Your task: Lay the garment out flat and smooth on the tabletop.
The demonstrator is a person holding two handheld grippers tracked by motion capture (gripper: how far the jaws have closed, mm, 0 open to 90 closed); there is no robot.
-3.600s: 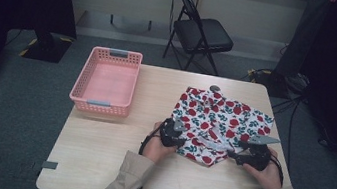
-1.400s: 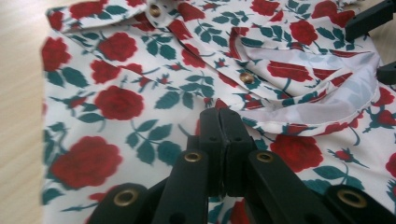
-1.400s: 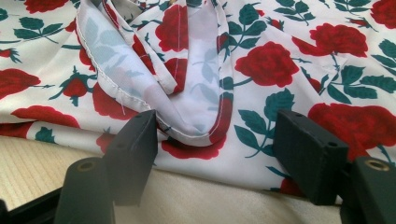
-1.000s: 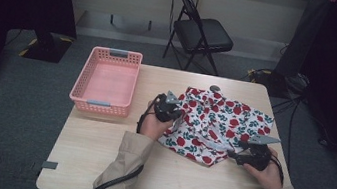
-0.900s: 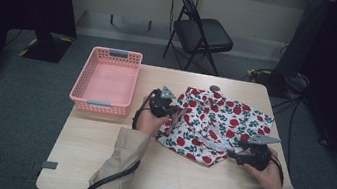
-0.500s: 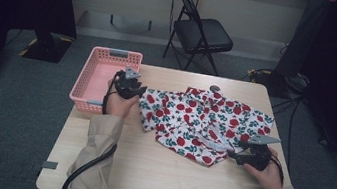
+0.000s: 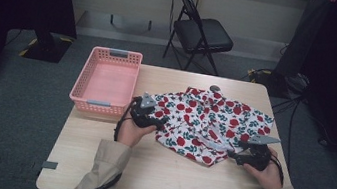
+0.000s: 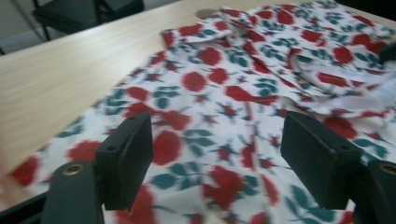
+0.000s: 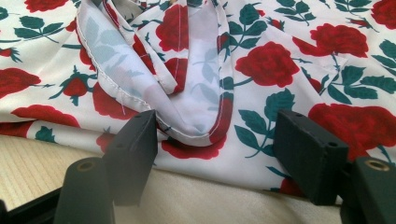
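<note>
Mid-spread on the table (image 7: 95, 164), the rose-print garment (image 7: 212, 126) lies flat as the left gripper (image 7: 152, 118), jaws just opening and empty, lets go, the right gripper (image 7: 228, 151) gaping at its hem, a fresh grip likely next.

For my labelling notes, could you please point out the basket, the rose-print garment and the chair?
basket (image 7: 86, 93): high view, left rim.
rose-print garment (image 7: 213, 119): high view, its middle.
chair (image 7: 203, 31): high view, the seat.
</note>
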